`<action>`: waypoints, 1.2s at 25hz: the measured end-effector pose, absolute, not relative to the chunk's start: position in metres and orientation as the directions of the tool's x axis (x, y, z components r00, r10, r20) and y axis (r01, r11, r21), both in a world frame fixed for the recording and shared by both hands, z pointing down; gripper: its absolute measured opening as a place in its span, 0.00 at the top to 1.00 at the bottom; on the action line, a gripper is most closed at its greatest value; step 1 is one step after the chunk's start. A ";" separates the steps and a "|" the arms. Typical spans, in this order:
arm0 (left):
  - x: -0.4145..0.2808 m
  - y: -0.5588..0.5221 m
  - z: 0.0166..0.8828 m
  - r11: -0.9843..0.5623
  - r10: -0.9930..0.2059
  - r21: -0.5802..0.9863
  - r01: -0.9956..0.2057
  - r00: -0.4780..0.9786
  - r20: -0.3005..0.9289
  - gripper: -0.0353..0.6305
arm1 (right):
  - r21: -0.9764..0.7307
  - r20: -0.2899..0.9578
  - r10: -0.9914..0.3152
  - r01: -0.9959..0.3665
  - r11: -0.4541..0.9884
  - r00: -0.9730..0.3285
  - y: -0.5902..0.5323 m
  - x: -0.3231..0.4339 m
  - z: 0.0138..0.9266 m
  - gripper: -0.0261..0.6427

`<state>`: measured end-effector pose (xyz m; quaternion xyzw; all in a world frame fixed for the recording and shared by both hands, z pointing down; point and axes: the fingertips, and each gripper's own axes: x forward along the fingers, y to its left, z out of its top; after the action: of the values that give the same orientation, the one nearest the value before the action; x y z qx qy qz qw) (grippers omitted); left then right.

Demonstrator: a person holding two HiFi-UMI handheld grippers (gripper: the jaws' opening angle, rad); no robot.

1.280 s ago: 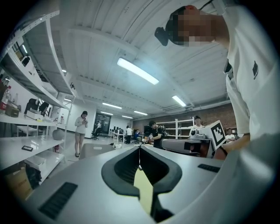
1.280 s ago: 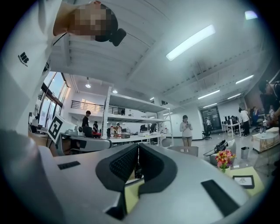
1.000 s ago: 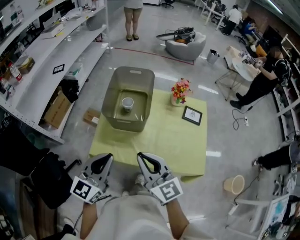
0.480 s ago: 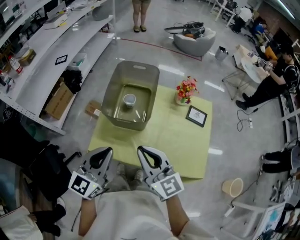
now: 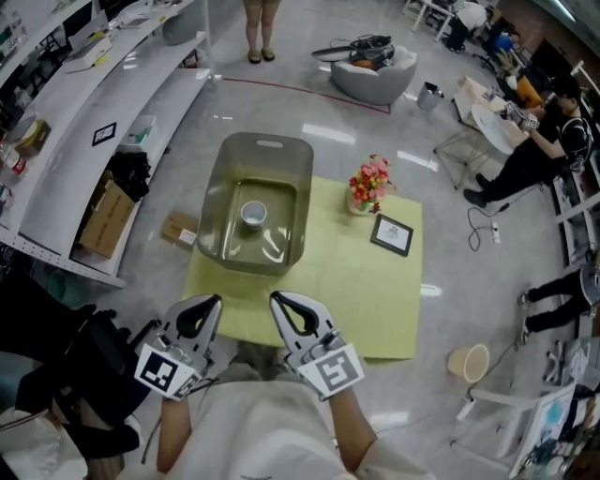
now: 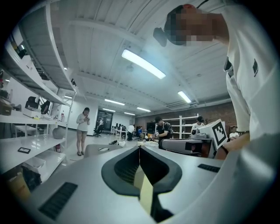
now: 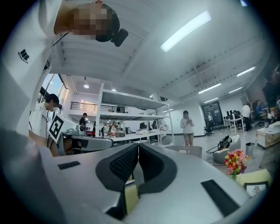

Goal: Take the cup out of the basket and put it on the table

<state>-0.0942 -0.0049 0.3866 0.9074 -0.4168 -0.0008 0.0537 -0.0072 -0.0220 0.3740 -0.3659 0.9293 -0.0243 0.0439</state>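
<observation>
A white cup (image 5: 252, 214) stands upright on the bottom of an olive-grey plastic basket (image 5: 228, 169). The basket sits on the far left part of a table with a yellow-green cloth (image 5: 328, 291). My left gripper (image 5: 214, 302) and right gripper (image 5: 277, 300) hover side by side over the table's near edge, well short of the basket. Both point level at it. In the left gripper view the left gripper (image 6: 139, 148) has its jaws pressed together with nothing between them. The right gripper (image 7: 138, 146) looks the same in its own view. The basket's rim (image 7: 186, 151) shows beyond the right jaws.
A vase of red and pink flowers (image 5: 367, 183) and a small framed picture (image 5: 391, 233) stand on the table's right side. White shelving (image 5: 75, 103) runs along the left, with a cardboard box (image 5: 101, 219) under it. A person (image 5: 260, 28) stands beyond the table.
Both grippers have come forward together to the table's near edge, and the basket now lies slightly closer. Their jaws have stayed shut. The cup has not moved.
</observation>
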 end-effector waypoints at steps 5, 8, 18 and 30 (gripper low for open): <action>-0.104 -0.038 0.390 -0.680 -0.726 0.101 -0.726 0.686 0.048 0.93 | -0.077 -0.052 -0.715 -0.711 0.699 -0.697 -0.052 -0.016 0.378 0.95; -0.111 -0.056 0.393 -0.698 -0.708 0.110 -0.708 0.705 0.045 0.93 | -0.079 -0.038 -0.732 -0.728 0.681 -0.680 -0.067 -0.023 0.382 0.94; -0.122 -0.098 0.400 -0.769 -0.624 0.142 -0.623 0.780 0.042 0.93 | -0.072 -0.015 -0.796 -0.794 0.604 -0.605 -0.102 -0.036 0.384 0.94; -0.114 -0.134 0.412 -0.773 -0.614 0.140 -0.619 0.785 0.080 0.93 | 0.041 0.020 -0.780 -0.779 0.626 -0.626 -0.143 -0.039 0.389 0.94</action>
<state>-0.1142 -0.1344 0.4124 0.9414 -0.3275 0.0147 0.0794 -0.0388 -0.1433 0.3887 -0.4322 0.9015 0.0140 -0.0178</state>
